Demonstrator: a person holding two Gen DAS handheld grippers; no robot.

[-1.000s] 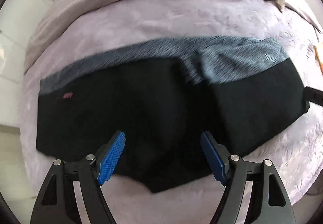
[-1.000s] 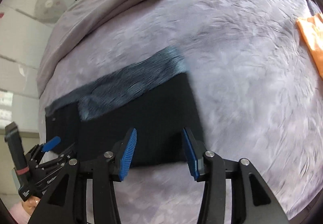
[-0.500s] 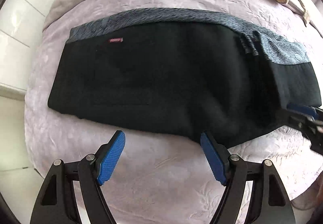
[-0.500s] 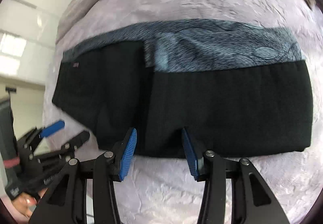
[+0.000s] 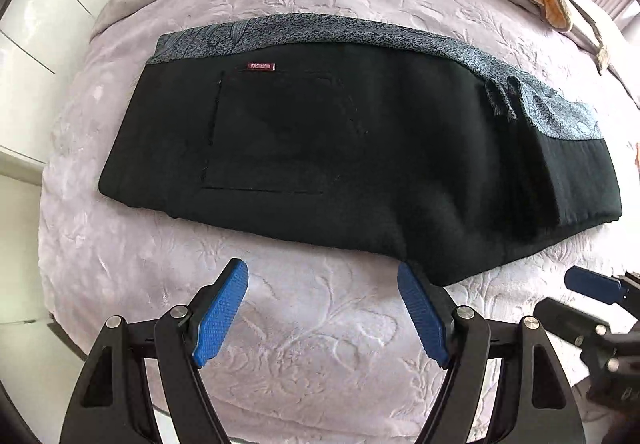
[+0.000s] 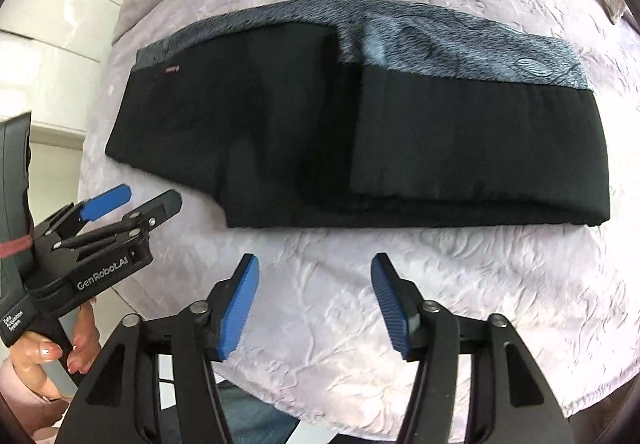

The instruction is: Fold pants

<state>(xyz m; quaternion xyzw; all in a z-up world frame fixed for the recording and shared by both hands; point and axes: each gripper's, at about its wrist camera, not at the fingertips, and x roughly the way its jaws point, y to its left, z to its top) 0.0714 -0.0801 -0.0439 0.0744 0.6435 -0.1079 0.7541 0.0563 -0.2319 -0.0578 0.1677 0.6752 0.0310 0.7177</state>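
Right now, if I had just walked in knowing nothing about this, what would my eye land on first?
First the black pants, already folded into a long band with a grey patterned strip along the far edge, lying across the pale lilac bedspread. Next the blue-padded left gripper and right gripper, both open over bare bedspread just short of the pants' near edge. A small red label stands out near the far edge.

Lilac embossed bedspread [image 5: 320, 324] beside glossy white cabinets [image 5: 36, 55].
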